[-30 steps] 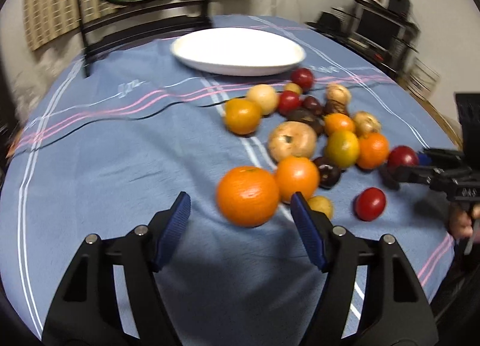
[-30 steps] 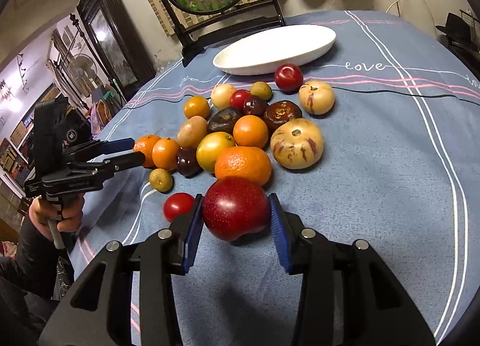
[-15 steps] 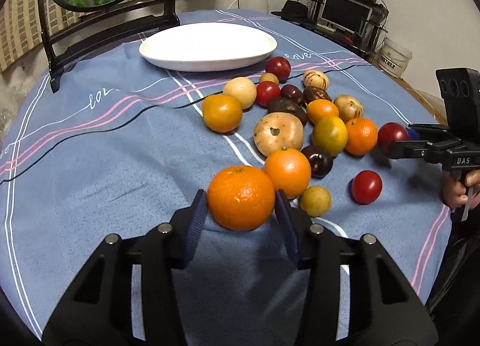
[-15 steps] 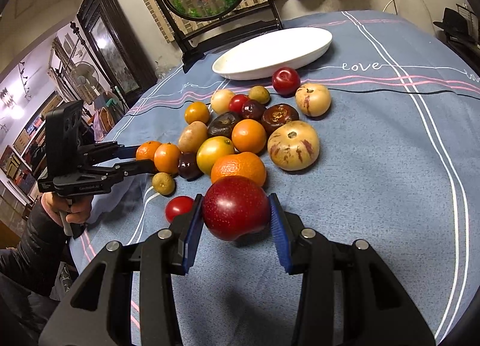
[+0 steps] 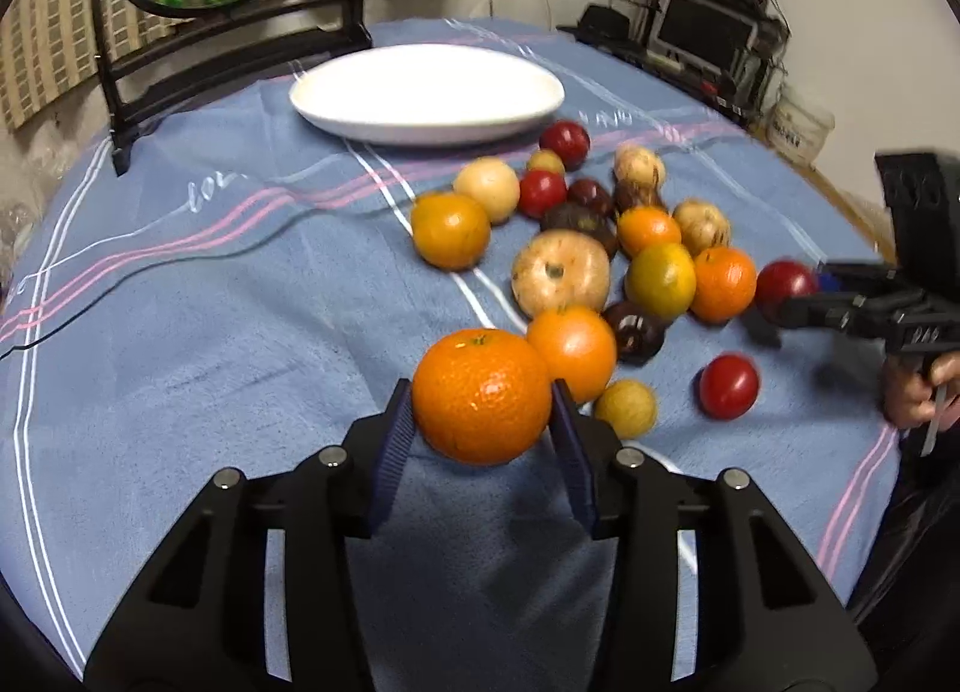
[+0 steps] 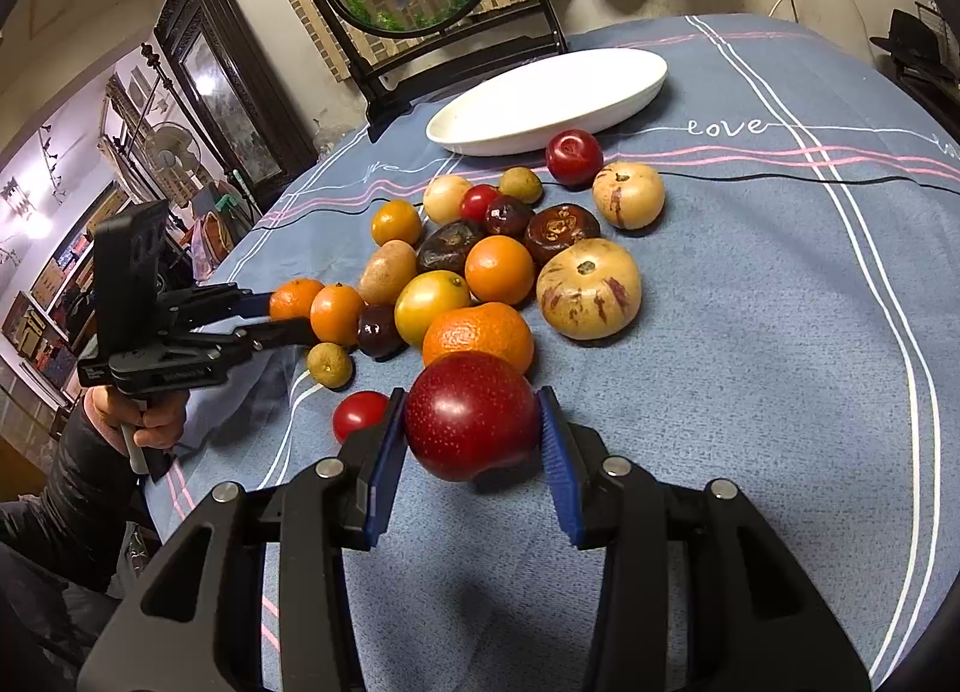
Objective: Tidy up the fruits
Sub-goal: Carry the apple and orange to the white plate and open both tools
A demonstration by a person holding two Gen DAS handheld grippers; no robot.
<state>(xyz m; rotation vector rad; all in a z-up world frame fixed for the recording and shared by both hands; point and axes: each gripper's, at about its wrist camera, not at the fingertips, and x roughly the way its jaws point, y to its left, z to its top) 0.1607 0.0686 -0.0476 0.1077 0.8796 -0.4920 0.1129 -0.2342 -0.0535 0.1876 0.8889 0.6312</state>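
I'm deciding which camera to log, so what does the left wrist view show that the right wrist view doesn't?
Only the left wrist view shows the orange close up, clamped in the left gripper, plus the monitor on a shelf. Only the right wrist view shows the red plum clamped in the right gripper, and the dark cabinet. Both show the white plate with nothing on it, the loose fruit pile and the blue tablecloth.

Dim indoor light, fisheye warping, motion blur

Left tool [image 5: 482, 434] clamped on a held fruit, right tool [image 6: 472, 439] likewise — both level, pointing forward
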